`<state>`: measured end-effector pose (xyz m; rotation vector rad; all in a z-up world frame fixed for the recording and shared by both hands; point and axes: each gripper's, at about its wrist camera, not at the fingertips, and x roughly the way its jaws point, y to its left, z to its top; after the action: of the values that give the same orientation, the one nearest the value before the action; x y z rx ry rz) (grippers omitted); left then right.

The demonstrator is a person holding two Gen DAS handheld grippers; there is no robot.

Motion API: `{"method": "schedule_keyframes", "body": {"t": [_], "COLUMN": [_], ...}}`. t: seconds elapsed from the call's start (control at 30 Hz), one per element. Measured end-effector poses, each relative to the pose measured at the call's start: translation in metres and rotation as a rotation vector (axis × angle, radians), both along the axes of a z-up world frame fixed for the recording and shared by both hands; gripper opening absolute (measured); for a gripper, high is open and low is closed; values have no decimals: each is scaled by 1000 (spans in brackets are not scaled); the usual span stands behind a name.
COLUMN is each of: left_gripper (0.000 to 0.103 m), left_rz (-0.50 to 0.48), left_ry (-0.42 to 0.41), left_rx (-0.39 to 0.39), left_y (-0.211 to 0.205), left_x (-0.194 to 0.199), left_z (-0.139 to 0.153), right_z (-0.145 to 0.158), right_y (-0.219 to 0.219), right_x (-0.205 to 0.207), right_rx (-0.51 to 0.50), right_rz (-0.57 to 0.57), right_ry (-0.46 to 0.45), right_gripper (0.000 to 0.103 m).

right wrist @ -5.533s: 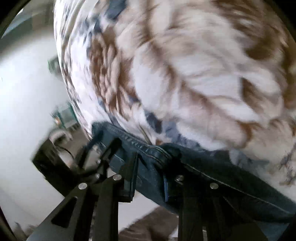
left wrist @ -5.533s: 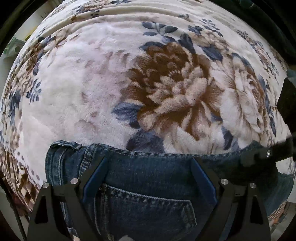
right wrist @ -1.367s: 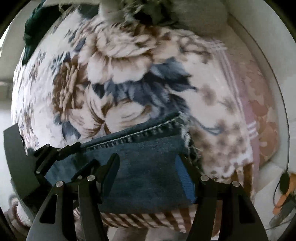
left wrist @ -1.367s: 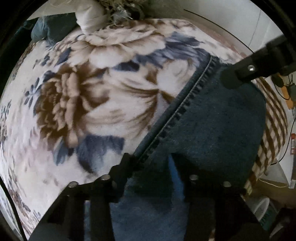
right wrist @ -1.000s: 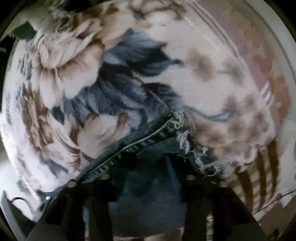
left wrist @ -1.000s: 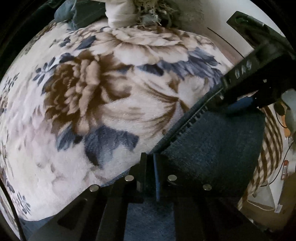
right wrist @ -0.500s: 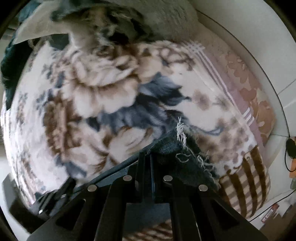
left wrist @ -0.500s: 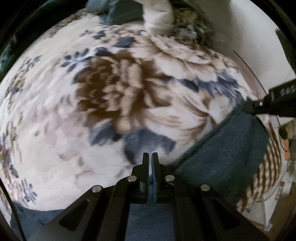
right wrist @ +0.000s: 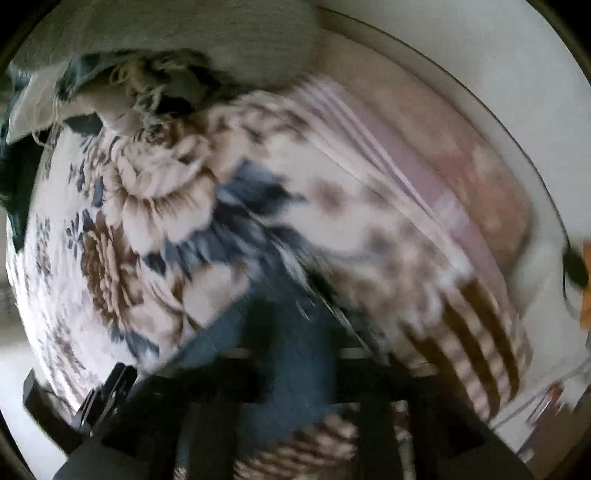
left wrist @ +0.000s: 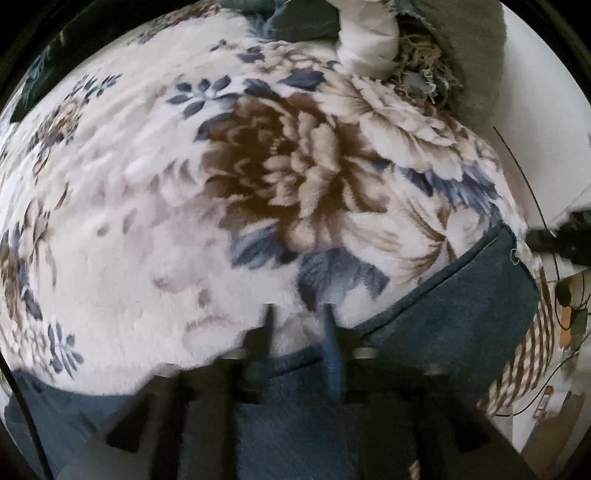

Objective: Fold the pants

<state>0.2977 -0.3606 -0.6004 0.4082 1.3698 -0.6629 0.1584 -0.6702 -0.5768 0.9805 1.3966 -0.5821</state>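
Note:
Dark blue jeans (left wrist: 461,317) lie flat on a floral blanket (left wrist: 166,221), filling the bottom and right of the left wrist view. My left gripper (left wrist: 297,321) points down over the jeans' near edge; its jaws are opening and hold nothing. The right wrist view is blurred by motion. There the jeans (right wrist: 295,369) lie under my right gripper (right wrist: 295,321), whose jaws are opening above the denim without pressing on it. The left gripper (right wrist: 103,391) shows at that view's lower left, and the right gripper (left wrist: 557,240) at the left wrist view's right edge.
A white cloth roll (left wrist: 369,40), frayed denim and a grey pillow (right wrist: 221,33) are piled at the blanket's far end. A brown-checked border (right wrist: 480,332) marks the right edge. Beyond it are a white wall, cables and an orange object (right wrist: 585,295).
Both grippers were shut half a second ago and now stand with jaws apart. The right one has let go of the frayed hem corner and lifted. The left one has slid left along the jeans' edge.

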Motion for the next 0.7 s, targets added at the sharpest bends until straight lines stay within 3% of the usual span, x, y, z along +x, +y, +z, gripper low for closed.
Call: {"method": "schedule_keyframes", "body": {"t": [0.03, 0.1, 0.17, 0.3, 0.37, 0.4, 0.43, 0.53, 0.7], "left_gripper": [74, 89, 89, 88, 77, 61, 39, 9, 6], "left_rz": [9, -3, -35, -143, -205, -226, -259, -310, -195], "left_ry": [22, 68, 74, 42, 24, 19, 11, -69, -41], "left_rx": [4, -26, -14, 50, 61, 48, 29, 24, 15], "left_y": [1, -1, -4, -15, -19, -21, -23, -24, -10], "left_x": [-2, -7, -13, -27, -36, -38, -43, -60, -41], "left_z": [1, -1, -6, -28, -38, -41, -40, -27, -20], "right_z": [1, -5, -21, -53, -62, -63, -65, -64, -59], "right_y": [0, 11, 20, 39, 46, 48, 51, 54, 56], "right_x": [-17, -49, -77, -91, -88, -86, -81, -76, -62], "right_rx": [8, 43, 120, 223, 224, 209, 184, 147, 105], "right_rz": [-37, -111, -206, -309, -308, -298, -279, -261, -218], "right_ry": [-9, -21, -55, -134, -160, -163, -156, -148, -132], "right_gripper": [65, 65, 65, 65, 65, 62, 50, 19, 15]}}
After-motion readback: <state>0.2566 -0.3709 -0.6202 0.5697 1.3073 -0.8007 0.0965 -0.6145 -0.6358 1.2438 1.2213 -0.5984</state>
